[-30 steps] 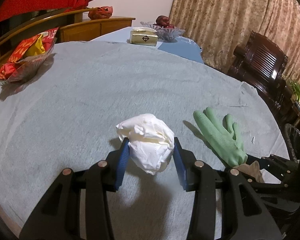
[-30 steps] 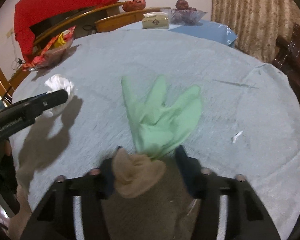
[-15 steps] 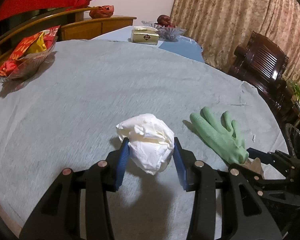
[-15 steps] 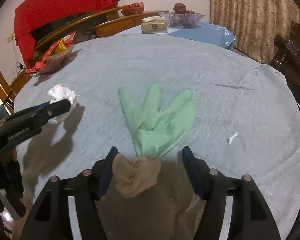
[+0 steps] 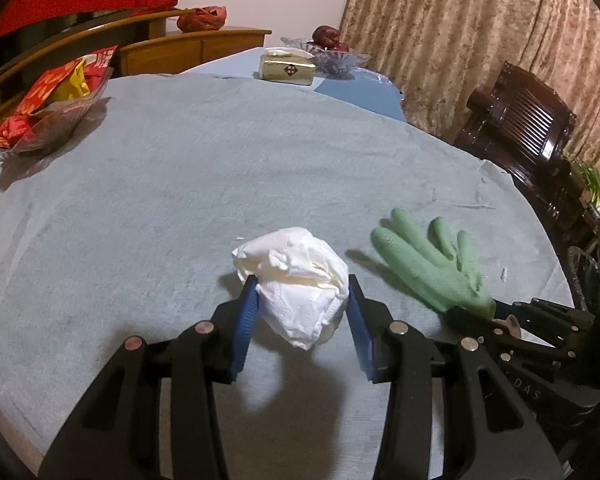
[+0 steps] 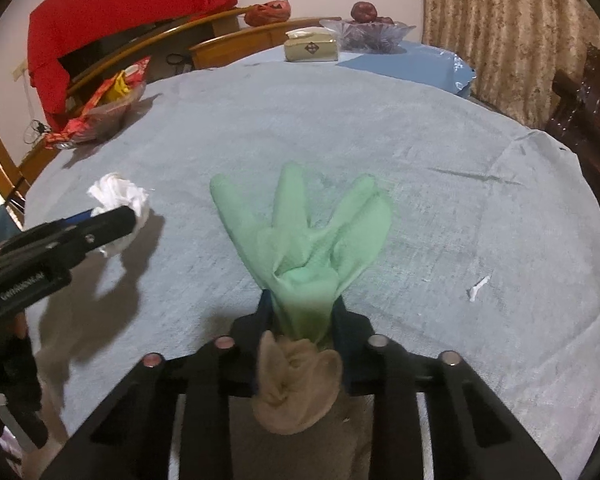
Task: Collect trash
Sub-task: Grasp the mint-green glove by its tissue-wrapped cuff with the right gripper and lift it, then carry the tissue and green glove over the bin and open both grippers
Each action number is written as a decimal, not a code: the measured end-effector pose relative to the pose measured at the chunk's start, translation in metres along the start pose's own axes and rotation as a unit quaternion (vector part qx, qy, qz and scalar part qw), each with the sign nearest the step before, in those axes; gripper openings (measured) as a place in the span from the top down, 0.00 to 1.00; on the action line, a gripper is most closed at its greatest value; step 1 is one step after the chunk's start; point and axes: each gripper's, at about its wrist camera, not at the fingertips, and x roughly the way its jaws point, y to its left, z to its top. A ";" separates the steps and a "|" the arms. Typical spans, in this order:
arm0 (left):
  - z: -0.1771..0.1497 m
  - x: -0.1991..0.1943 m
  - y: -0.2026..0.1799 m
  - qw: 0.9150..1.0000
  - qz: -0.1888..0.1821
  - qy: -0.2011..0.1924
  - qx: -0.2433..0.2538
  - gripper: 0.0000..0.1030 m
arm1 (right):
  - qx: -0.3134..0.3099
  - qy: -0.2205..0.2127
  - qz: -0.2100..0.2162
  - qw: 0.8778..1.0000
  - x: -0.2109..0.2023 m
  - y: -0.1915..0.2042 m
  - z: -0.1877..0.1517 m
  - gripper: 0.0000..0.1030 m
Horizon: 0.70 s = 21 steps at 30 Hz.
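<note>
My left tool (image 5: 302,302) pinches tissue wad (image 5: 296,276); right tool (image 6: 302,316) is closing w/ glove (image 6: 304,236) cuff between pads. Pickup step; next, lift both off tabletop (image 5: 220,168), find a bin.

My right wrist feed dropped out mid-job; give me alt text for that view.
The right tongs are closing on the wrist of a green glove, its tan cuff bunched behind the pads and its fingers fanned over the grey tablecloth. At left, the left tongs hold a crumpled white tissue.
</note>
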 end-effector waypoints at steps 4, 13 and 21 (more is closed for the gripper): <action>0.001 -0.005 -0.010 1.000 0.000 -0.006 0.009 0.59 | 0.009 -0.002 0.001 1.000 -0.009 -0.004 0.001 0.75; 0.001 -0.020 -0.037 1.000 -0.007 -0.017 0.018 0.59 | 0.028 -0.033 -0.008 0.999 -0.046 -0.021 0.007 0.75; 0.010 -0.040 -0.077 0.998 -0.025 -0.038 0.039 0.59 | 0.038 -0.066 -0.022 0.997 -0.088 -0.041 0.008 0.75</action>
